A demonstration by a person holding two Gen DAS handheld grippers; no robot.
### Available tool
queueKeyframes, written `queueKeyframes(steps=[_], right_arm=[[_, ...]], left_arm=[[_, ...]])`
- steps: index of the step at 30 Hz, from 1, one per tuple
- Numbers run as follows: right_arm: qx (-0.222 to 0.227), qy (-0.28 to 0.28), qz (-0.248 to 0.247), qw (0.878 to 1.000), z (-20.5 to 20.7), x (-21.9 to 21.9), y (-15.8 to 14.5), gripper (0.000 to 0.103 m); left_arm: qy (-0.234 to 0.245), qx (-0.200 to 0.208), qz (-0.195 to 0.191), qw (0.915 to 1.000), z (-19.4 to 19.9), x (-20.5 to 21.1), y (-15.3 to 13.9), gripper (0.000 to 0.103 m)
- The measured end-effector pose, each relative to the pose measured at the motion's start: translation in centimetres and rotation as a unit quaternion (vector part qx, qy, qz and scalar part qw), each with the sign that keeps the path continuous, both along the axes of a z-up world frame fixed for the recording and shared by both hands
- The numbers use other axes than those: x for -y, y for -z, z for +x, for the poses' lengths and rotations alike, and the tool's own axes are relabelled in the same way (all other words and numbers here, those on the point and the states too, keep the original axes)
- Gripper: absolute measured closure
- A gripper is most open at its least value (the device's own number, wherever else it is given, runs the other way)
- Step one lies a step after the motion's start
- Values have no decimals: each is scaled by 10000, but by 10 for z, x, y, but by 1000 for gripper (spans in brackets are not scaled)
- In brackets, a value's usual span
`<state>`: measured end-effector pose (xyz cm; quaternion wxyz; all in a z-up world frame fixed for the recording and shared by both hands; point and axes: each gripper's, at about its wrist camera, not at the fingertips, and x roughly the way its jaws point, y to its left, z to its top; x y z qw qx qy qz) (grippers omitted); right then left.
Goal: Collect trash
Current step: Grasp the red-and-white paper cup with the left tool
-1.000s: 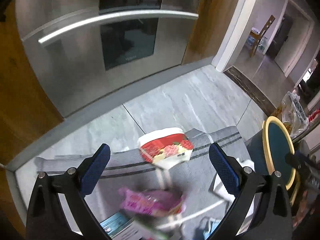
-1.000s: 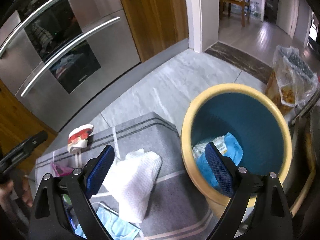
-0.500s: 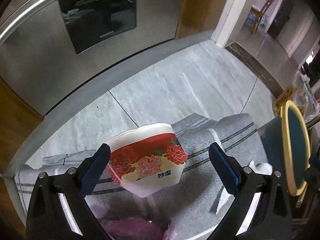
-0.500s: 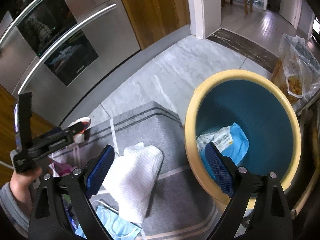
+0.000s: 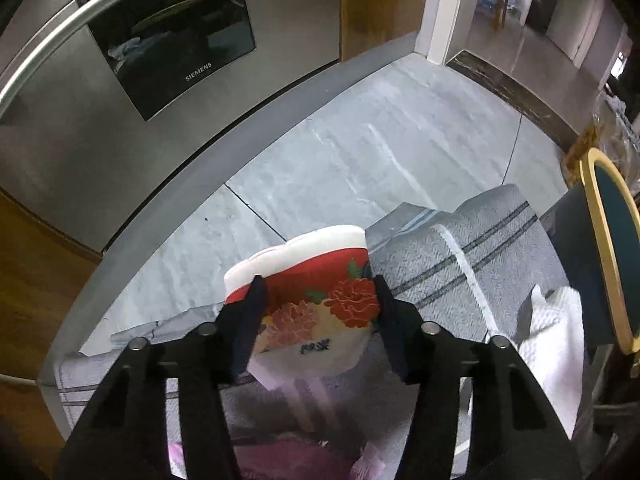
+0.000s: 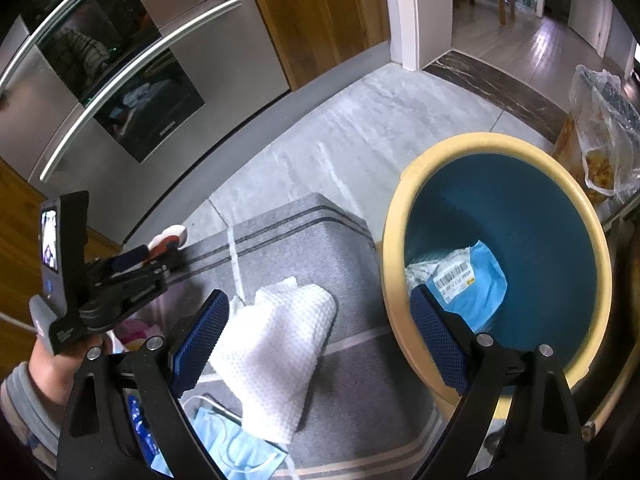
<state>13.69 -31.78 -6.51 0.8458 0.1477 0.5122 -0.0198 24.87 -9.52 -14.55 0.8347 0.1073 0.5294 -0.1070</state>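
A small tissue pack (image 5: 308, 248), red with flowers and a white top, lies at the far edge of the grey rug (image 5: 460, 264). My left gripper (image 5: 317, 284) points down over it. Its jaws are closing with the pack between them, and both pads touch its sides. The right wrist view shows the same pack (image 6: 170, 236) in the left gripper (image 6: 154, 258), held by a hand. My right gripper (image 6: 320, 298) hangs open over the rug, between a white cloth (image 6: 276, 344) and the blue bin with a yellow rim (image 6: 400, 208).
The bin holds a blue package (image 6: 468, 280). A blue face mask (image 6: 232, 440) and a pink wrapper (image 6: 132, 326) lie on the rug near me. A steel fridge (image 5: 120, 80) stands beyond the grey floor. A clear plastic bag (image 6: 600, 132) sits behind the bin.
The left gripper dropped toward the tissue pack and its jaws narrowed from wide apart onto the pack's sides. The right gripper stayed where it was.
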Motion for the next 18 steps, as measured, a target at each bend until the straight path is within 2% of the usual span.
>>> queueKeyframes(steps=[5,10,14,18], right_arm=[[-76,-142,67,9998,0,-3,4,12],[-105,-405,276,9987,-1,-11,5,13],[-153,-856,270,9958,-5,-27,6,22],[-411,-1449,205,9884,-9,-50,15,33]], left_arm=[[230,21,107,9997,-14,1,-8,64],[212,4,-24,9998,-24,-7,-14,68],[190,16,-89,9998,-31,-14,-16,70],[202,112,-102,9997,-36,-17,-21,75]])
